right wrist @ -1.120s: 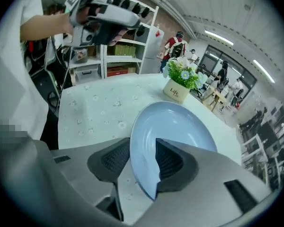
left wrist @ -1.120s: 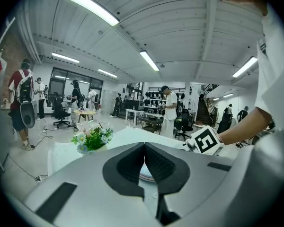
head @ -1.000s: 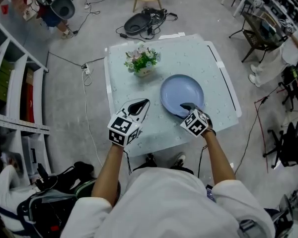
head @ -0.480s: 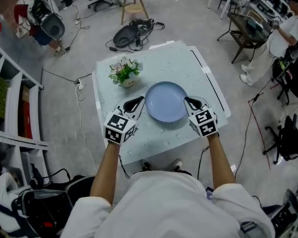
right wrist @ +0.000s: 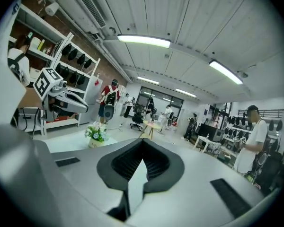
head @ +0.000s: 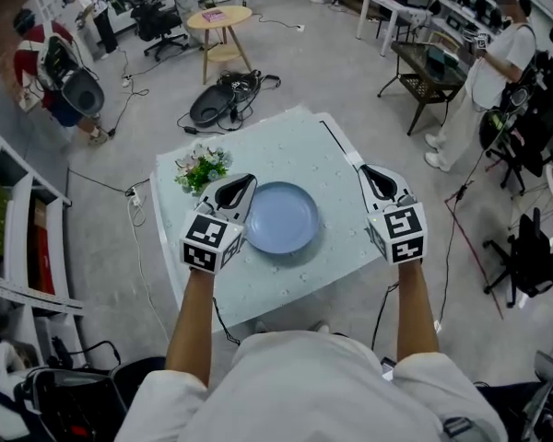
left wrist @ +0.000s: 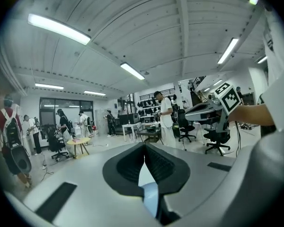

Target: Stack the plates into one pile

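While the person's arms are reaching up from the bottom of the frame, shelving (head: 18,238) is running down the far left, and a potted flower (head: 199,166) is standing on the upper left part of the pale table (head: 300,145). Just right of the flowers, the left gripper (head: 244,184) is pressing its jaws fully together on nothing. Its tip is pointing toward the upper right and overlapping the left rim of the blue plate (head: 281,217) in the head view; whether it is touching that rim I cannot tell. That plate is lying flat, face up, at the middle of the table. Being round, it is showing no long axis. Right of it, over the table's right edge, the right gripper (head: 373,175) is pointing toward the upper left. Its jaws have just been closing and are now meeting with nothing between them, clear of the plate. At the upper right, a person in white (head: 498,58) is standing beside a dark desk (head: 433,67).
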The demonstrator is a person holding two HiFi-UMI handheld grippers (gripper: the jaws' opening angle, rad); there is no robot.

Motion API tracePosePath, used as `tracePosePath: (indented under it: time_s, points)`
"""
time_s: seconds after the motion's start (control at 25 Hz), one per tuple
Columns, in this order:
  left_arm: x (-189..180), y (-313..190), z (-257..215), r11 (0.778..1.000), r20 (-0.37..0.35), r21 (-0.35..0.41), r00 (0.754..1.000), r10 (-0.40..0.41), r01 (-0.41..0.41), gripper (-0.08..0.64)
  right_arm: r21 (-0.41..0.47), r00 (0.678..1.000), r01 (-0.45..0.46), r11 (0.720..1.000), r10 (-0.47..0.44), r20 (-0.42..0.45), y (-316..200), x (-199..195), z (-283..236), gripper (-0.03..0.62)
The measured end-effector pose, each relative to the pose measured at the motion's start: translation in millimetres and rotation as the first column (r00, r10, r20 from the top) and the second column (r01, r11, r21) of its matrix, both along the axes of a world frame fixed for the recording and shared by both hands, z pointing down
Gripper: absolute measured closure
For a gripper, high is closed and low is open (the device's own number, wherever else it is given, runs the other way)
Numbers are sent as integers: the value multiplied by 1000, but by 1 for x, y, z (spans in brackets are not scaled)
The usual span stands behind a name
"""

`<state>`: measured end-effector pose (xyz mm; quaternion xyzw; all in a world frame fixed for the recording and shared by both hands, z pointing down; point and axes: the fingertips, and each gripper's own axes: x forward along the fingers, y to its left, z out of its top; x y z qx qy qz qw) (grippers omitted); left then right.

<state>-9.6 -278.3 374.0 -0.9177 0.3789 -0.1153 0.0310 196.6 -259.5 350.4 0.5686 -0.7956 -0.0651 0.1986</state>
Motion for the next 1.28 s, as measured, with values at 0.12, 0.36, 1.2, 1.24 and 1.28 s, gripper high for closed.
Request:
tracePosePath:
  time_s: [0.12, 0.36, 1.2, 1.24, 1.28]
  points:
    - [9, -3, -25, 999, -14, 48, 1000, -3, 3, 541, 41, 1000, -23, 999, 23, 17, 4, 12, -26, 580]
    - [18, -2, -65, 992, -48, 127, 999, -21, 27, 541, 107, 999, -35, 994, 33, 14, 18, 27, -58, 580]
    - [34, 6, -75, 986, -27, 166, 1000, 16, -11, 541, 84, 999, -22, 996, 20, 27, 27, 17, -61, 580]
    - [33, 7, -74, 986, -26, 165, 1000, 17, -13, 541, 85, 1000, -22, 996, 20, 24, 27, 17, -60, 580]
    - [34, 7, -73, 986, -25, 164, 1000, 19, -15, 541, 85, 1000, -22, 996, 20, 22, 27, 17, -59, 580]
